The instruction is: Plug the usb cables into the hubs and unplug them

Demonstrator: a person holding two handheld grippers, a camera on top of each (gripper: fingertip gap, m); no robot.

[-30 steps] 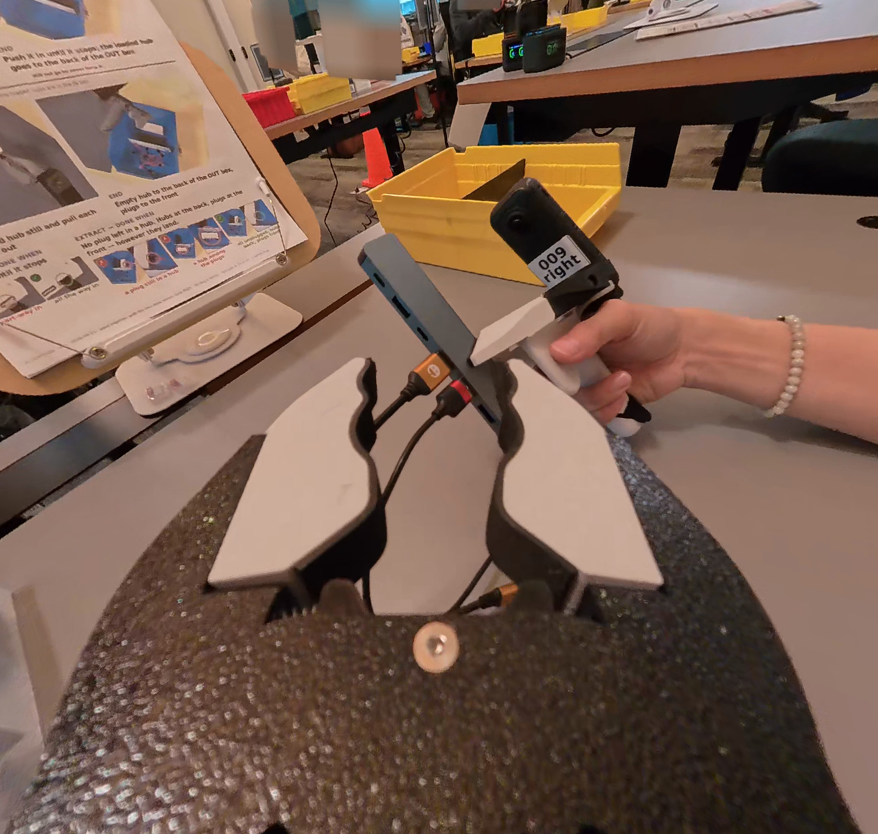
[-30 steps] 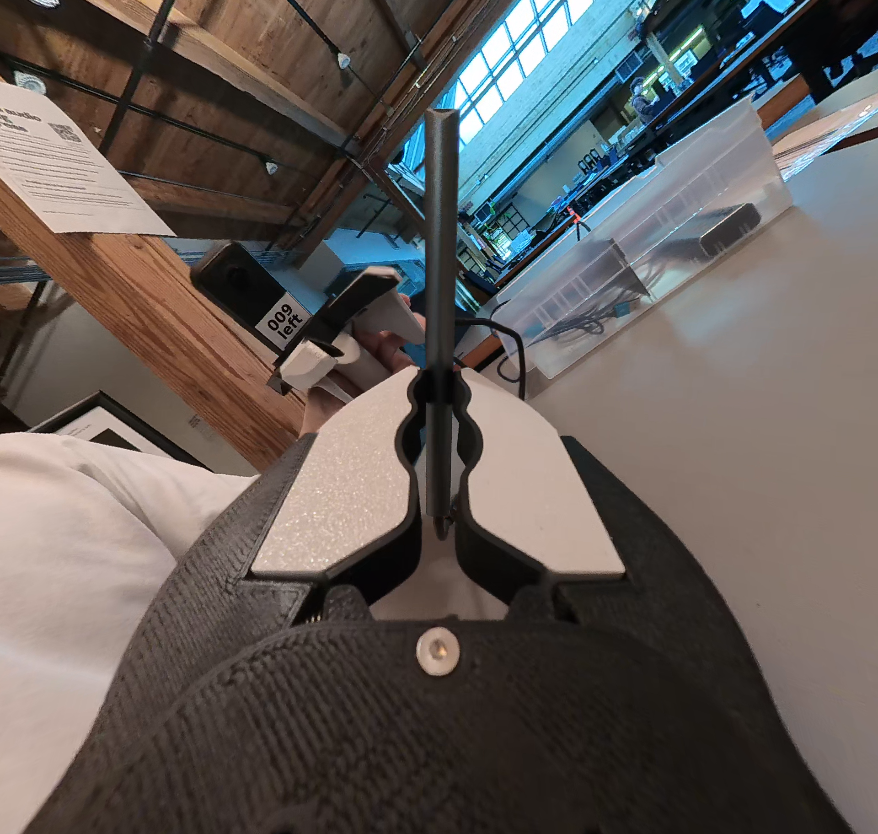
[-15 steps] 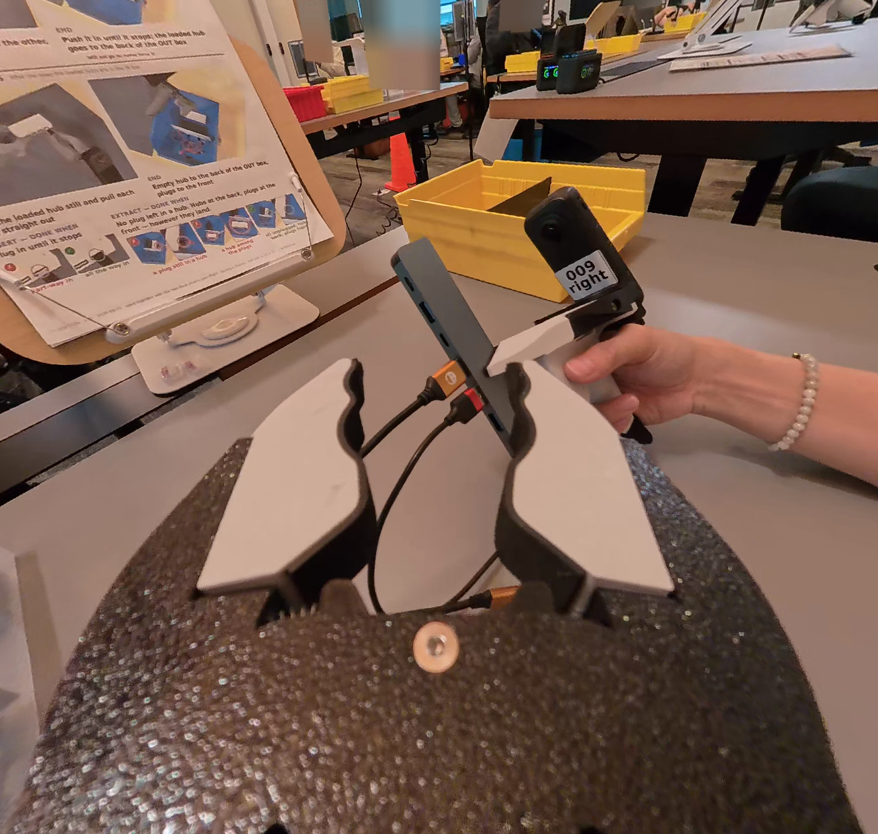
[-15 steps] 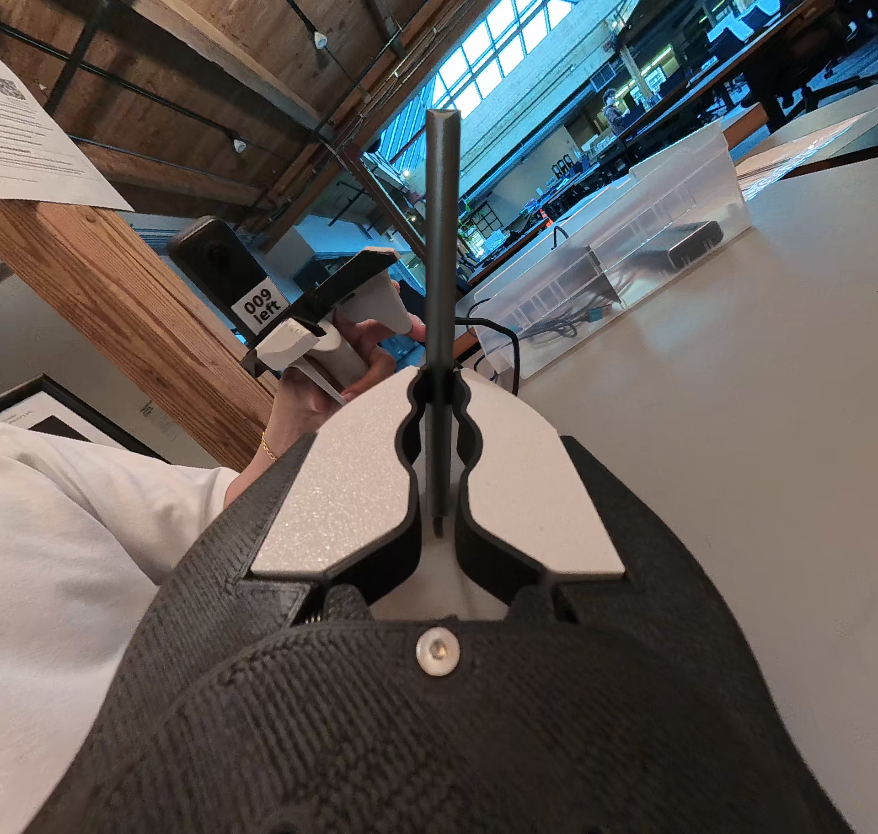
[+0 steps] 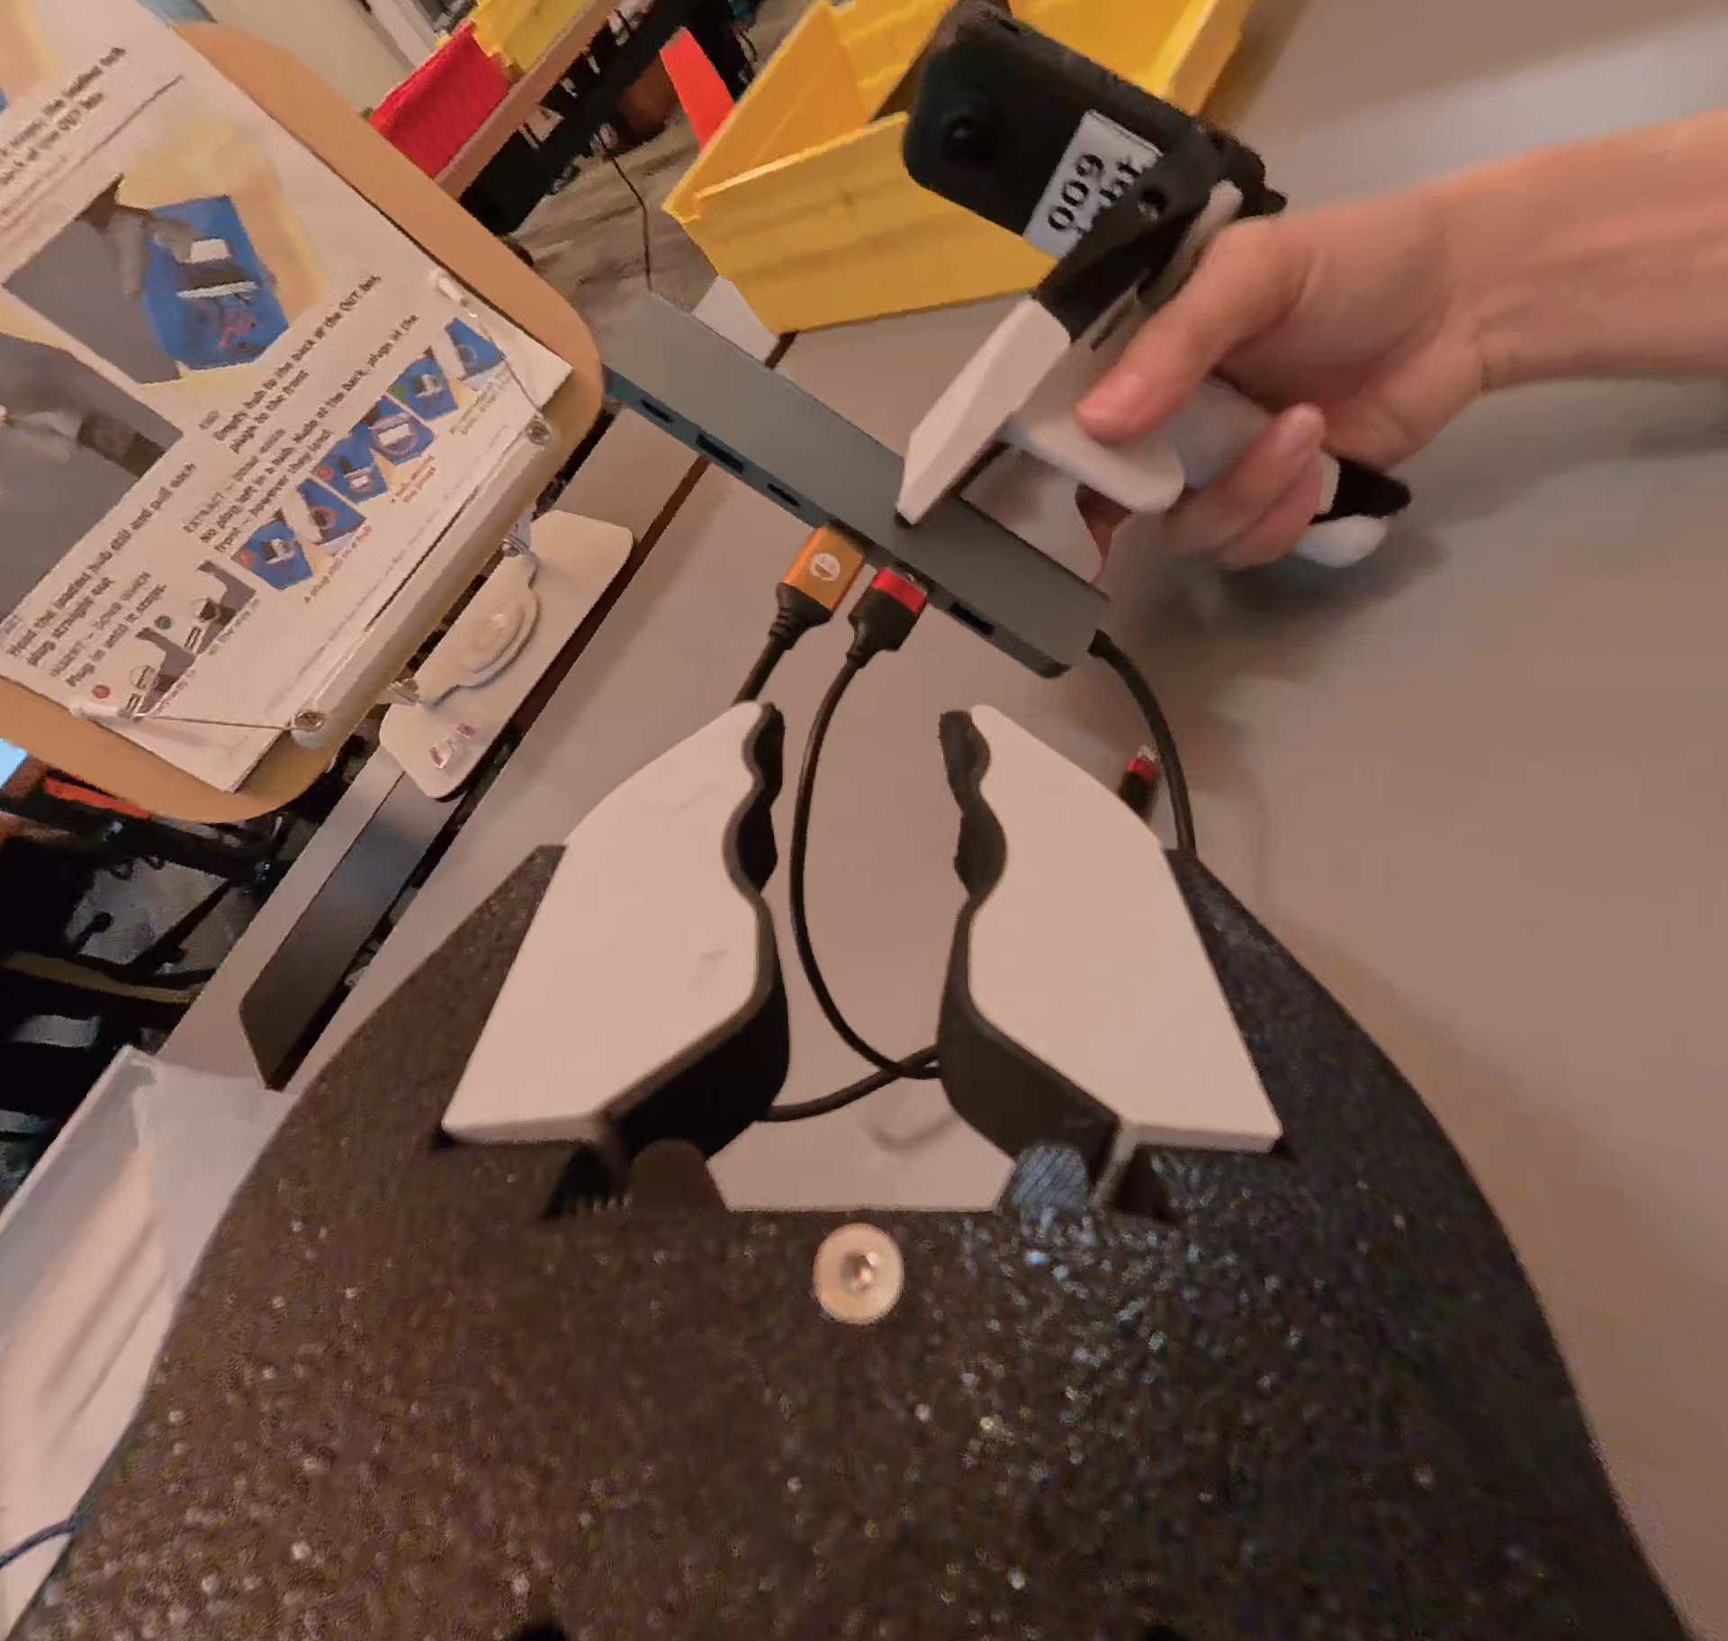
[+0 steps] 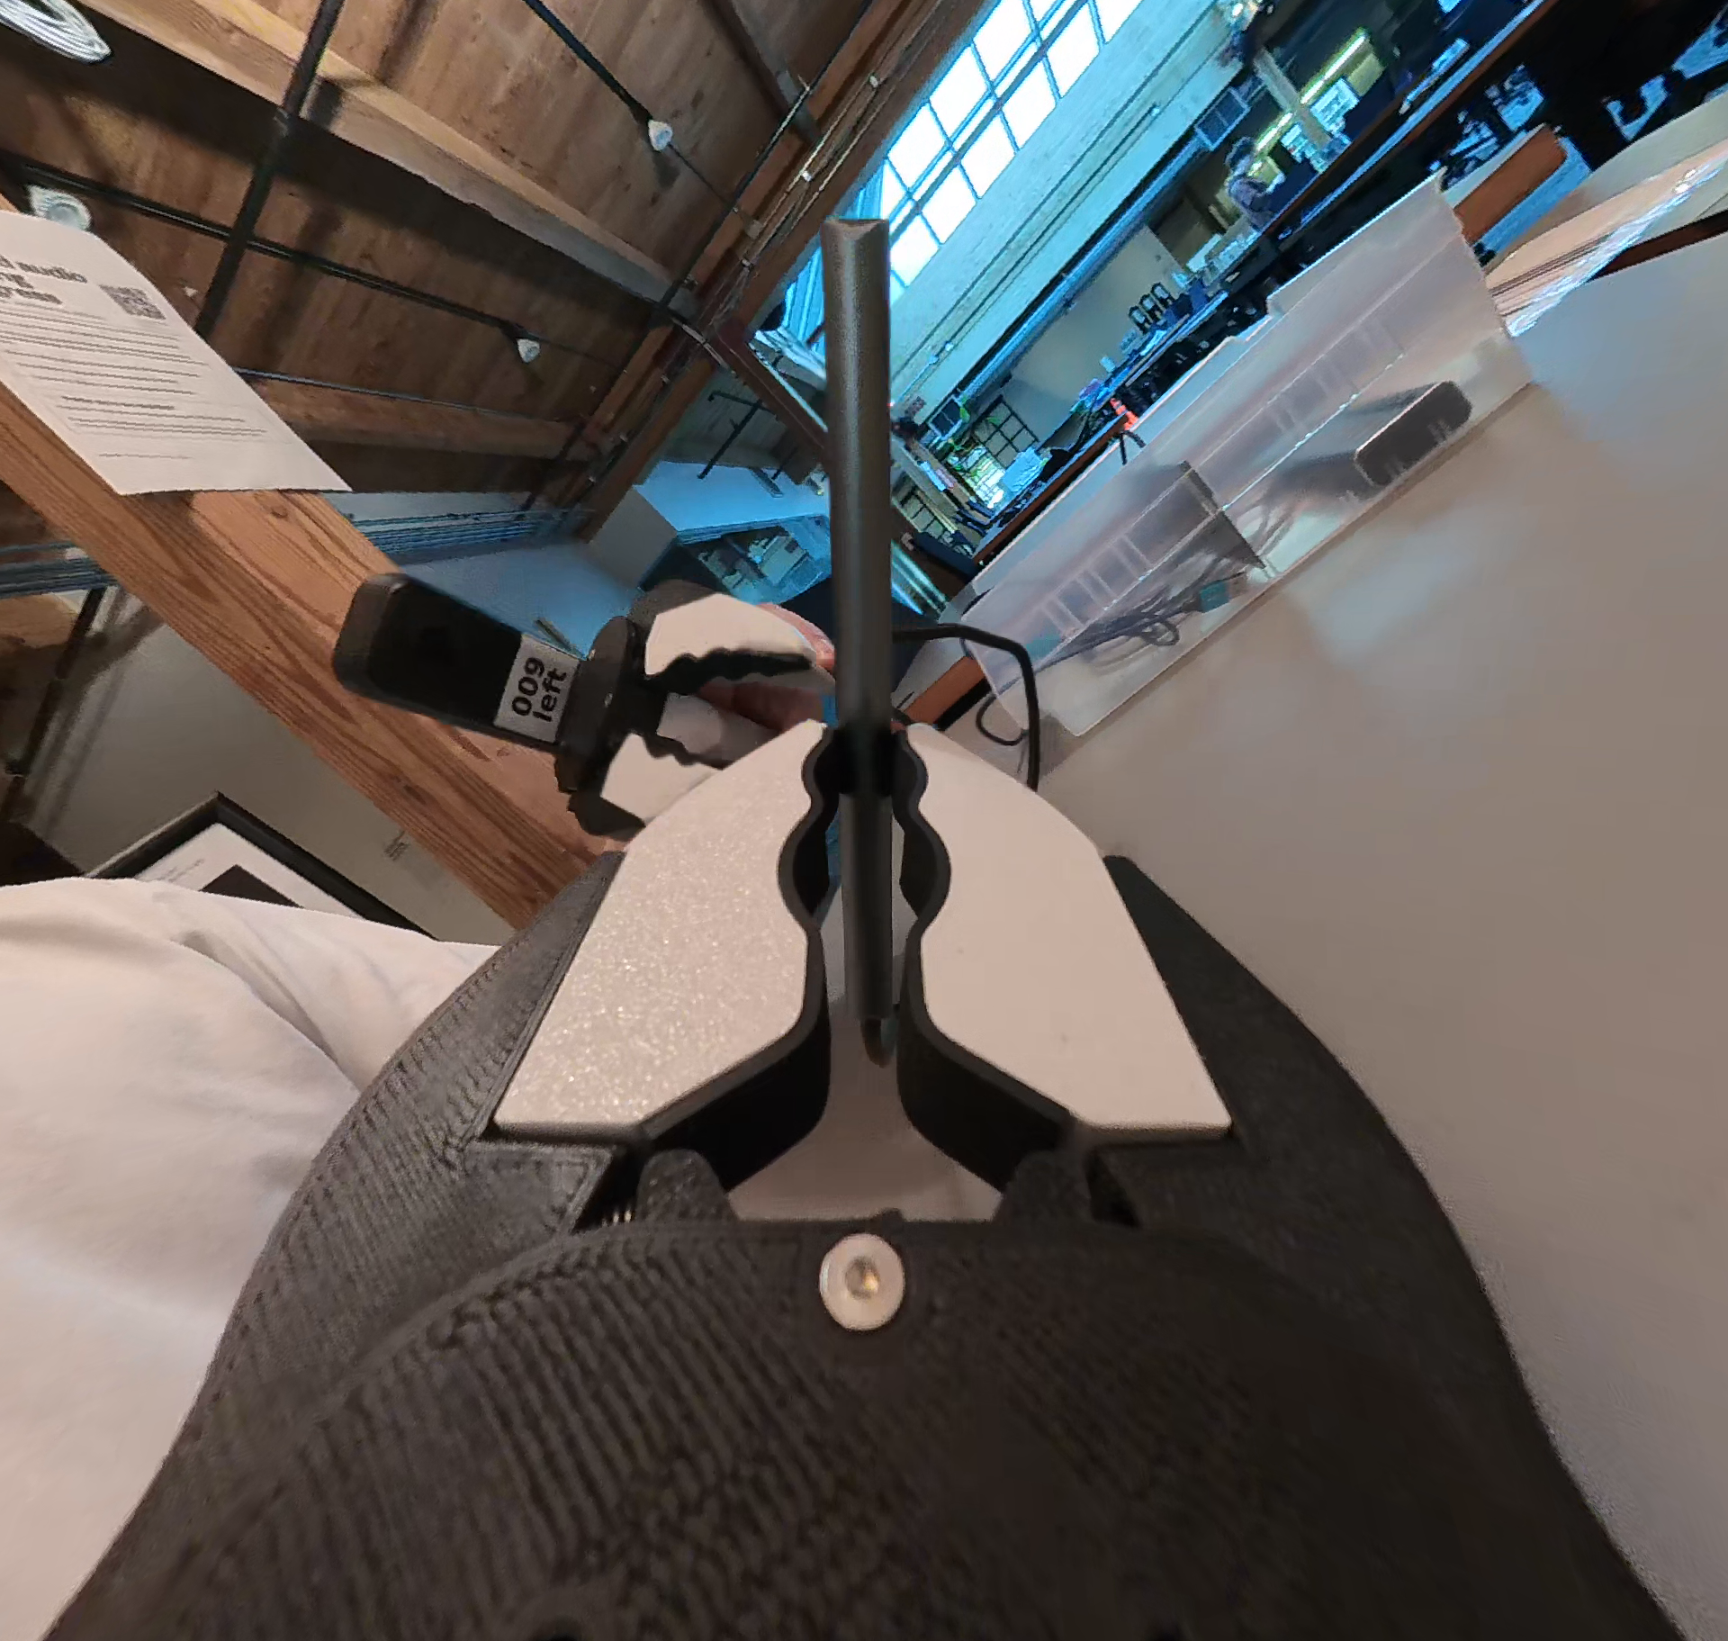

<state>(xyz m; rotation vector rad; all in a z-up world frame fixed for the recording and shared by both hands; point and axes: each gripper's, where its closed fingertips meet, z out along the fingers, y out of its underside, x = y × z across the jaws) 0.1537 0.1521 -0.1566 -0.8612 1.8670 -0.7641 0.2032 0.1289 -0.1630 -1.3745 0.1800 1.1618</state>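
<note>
A slim grey USB hub (image 5: 842,483) is held in the air above the table by my right gripper (image 6: 862,754), which is shut on it; the hub shows edge-on in the right wrist view (image 6: 856,474). An orange plug (image 5: 823,567) and a red plug (image 5: 888,600) sit in the hub's ports, and their black cables (image 5: 804,895) hang down between my left fingers. My left gripper (image 5: 856,726) is open, just below the two plugs, not touching them. Another red plug end (image 5: 1143,768) lies on the table to the right. The hub's own lead (image 5: 1155,726) trails from its near end.
A yellow bin (image 5: 935,156) stands behind the hub. An instruction board on a stand (image 5: 280,399) is at the left by the table edge. A clear plastic bin (image 6: 1309,474) with a dark hub and cables sits on the table in the right wrist view. Some 6 cm of space lies between my two pairs of fingers.
The hub has swung from steeply tilted to nearly level. My left gripper has narrowed its opening and now sits under the plugs, with the view rolled to the left.
</note>
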